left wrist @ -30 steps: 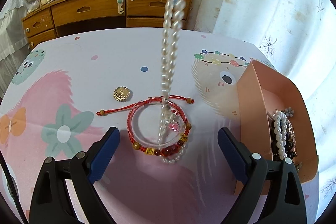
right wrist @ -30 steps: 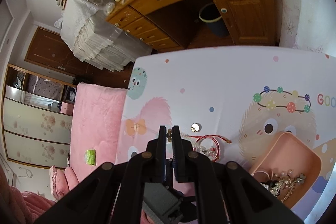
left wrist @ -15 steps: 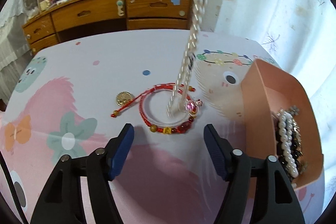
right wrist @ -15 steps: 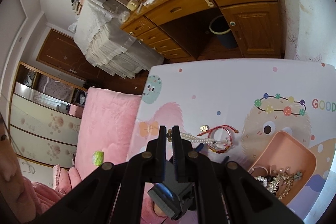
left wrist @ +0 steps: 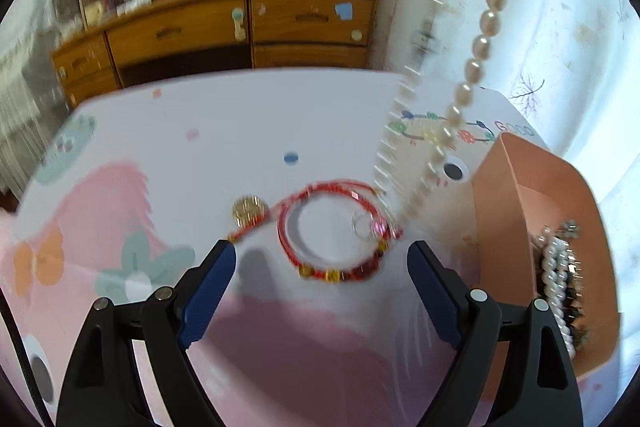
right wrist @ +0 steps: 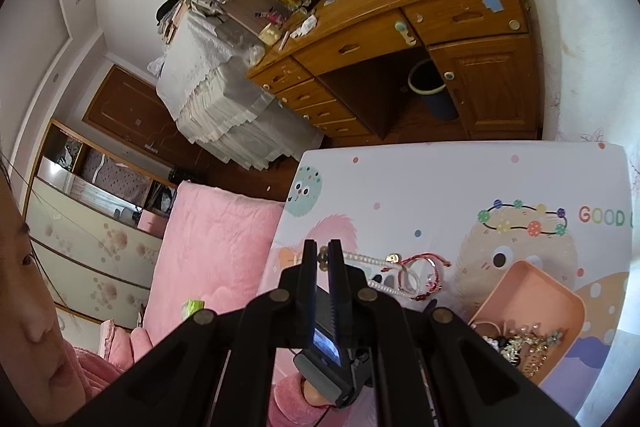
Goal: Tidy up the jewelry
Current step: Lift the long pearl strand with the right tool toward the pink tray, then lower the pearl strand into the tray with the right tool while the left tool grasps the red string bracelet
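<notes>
Right claw (right wrist: pixel 322 254) is pinched tight on the pearl necklace (left wrist: pixel 478 45), which dangles slanting down past it. The pink tray (left wrist: pixel 516 211) sits below and right of it. Left claw (left wrist: pixel 322 267), just reopened, hovers empty over the red bracelet (left wrist: pixel 320 269).

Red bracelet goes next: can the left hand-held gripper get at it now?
Probably yes: the left hand-held gripper is open, facing the red bracelet; only the hanging pearl necklace dangles near its far edge.
</notes>
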### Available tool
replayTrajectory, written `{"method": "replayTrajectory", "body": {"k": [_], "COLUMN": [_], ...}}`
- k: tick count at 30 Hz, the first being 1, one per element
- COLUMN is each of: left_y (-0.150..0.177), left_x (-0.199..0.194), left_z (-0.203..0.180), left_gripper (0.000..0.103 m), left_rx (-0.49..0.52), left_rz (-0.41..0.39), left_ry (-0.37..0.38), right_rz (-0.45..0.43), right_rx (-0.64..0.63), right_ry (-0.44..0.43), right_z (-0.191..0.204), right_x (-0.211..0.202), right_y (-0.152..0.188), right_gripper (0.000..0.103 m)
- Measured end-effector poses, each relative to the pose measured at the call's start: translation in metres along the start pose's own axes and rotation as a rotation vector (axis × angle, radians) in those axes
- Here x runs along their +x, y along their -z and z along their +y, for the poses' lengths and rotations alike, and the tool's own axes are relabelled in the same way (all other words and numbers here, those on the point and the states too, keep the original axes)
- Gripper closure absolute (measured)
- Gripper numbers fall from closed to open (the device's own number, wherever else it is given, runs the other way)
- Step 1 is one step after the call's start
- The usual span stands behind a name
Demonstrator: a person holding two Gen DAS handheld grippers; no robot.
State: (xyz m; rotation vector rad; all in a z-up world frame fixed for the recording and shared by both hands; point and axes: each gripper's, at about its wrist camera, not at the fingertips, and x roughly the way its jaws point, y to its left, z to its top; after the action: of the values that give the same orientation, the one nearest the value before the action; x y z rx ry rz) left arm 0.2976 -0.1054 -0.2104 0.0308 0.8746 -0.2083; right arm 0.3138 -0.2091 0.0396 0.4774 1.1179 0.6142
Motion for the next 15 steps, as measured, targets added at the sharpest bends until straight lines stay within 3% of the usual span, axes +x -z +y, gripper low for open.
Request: {"method": "replayTrajectory", "body": {"k": [6,8,12,14,15], "left_y": [-0.01,-0.01,-0.008,-0.006,-0.005], "left_x": [0.01,0.012,0.007,0.001,-0.002], "left_z": [0.004,0.009,0.01,0.007,0.005], "left_gripper": [0.018,0.038,0.04,0.054,0.056], "left_rx": [-0.022,-0.038,-0.006,0.023,0.045], "left_rz": [0.014,0.022,0.008,-0.014,-0.023], "left_ry": [0.022,0.022,0.015,0.001,-0.011], "right_rz": [-0.01,-0.011,-0.022,-0.03,-0.033], "right_rx": [0.019,0.026,0.036,0.038,0.039], "right_ry": [0.001,-0.002,-0.011,-0.014,-0.016], "right_z": [-0.011,-0.015,-0.021,-0.024,-0.026], "right_x": [-0.012,-0.015,-0.025,-0.031,-0.033], "right_y": [0.006,0.008,0.012,0.015,0.016], "right_gripper": [0.098,0.098,0.098,0.098,0.098]}}
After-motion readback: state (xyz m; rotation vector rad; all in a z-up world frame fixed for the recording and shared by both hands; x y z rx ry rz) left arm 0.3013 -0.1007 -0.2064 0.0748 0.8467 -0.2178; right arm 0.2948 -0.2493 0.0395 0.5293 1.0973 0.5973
